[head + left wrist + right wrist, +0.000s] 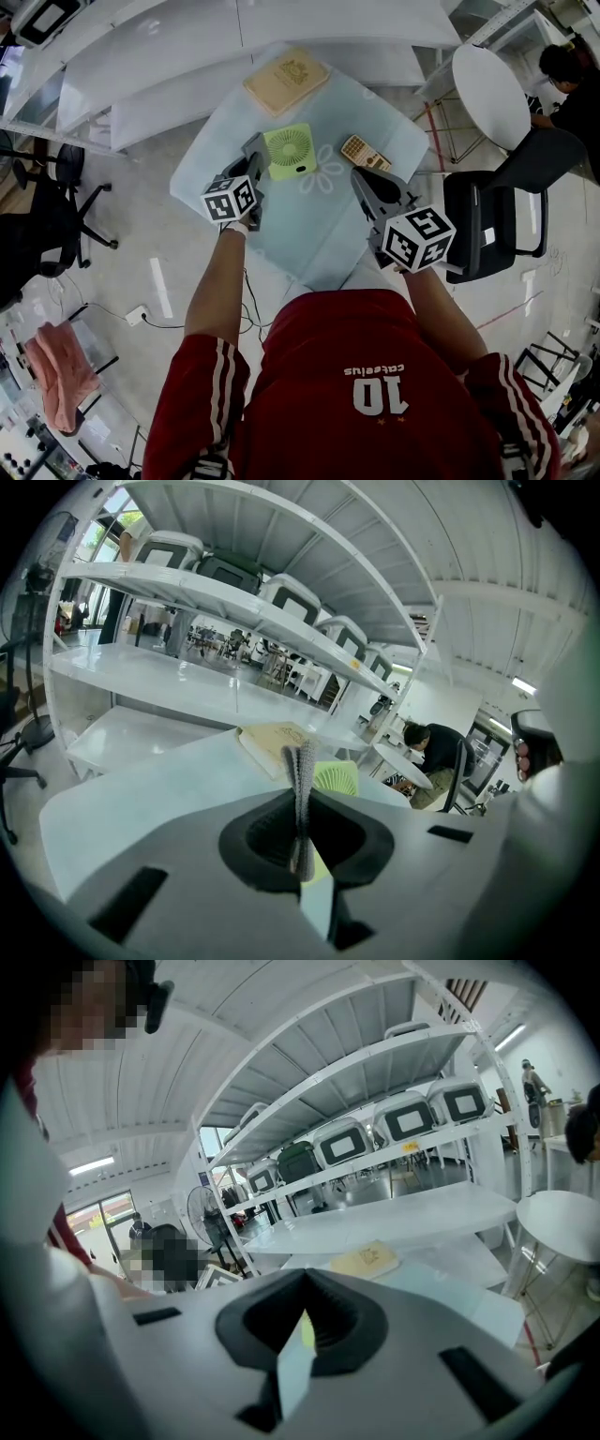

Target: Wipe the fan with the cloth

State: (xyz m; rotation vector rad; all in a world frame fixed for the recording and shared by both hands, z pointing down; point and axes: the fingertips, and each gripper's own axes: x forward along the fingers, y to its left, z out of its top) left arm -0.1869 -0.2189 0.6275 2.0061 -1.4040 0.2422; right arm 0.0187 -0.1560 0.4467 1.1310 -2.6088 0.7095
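On the pale bench [211, 155], toward its middle, stood the fan [289, 150]: small, square, light green, with its round grille face turned up toward the head view and a darker strip along its near edge.

Left gripper [255, 150]: positioned just beside the fan's left edge; contact with it could not be told. In the left gripper view its ribbed jaws were pressed flat together with nothing between them, and the green grille showed directly behind their tips. Marker cube [230, 199] sat at the wrist end, nearer the person.

Right gripper [364, 183]: held to the right of the fan, near it but apart. In the right gripper view its jaws were likewise closed on nothing, with a sliver of bench and green visible through the slot below them. Its marker cube [419, 237] sat over the bench's near edge.

Also on the bench: a tan flat box [286, 82] with a printed emblem, lying beyond the fan near the far edge; a small tan keypad-like item [364, 152], lying right of the fan and just beyond the right gripper's tips.

Surroundings: white shelving [187, 56] behind the bench; a round white table [492, 94] and a black chair [497, 220] to the right; a pink towel [58, 370] at lower left.
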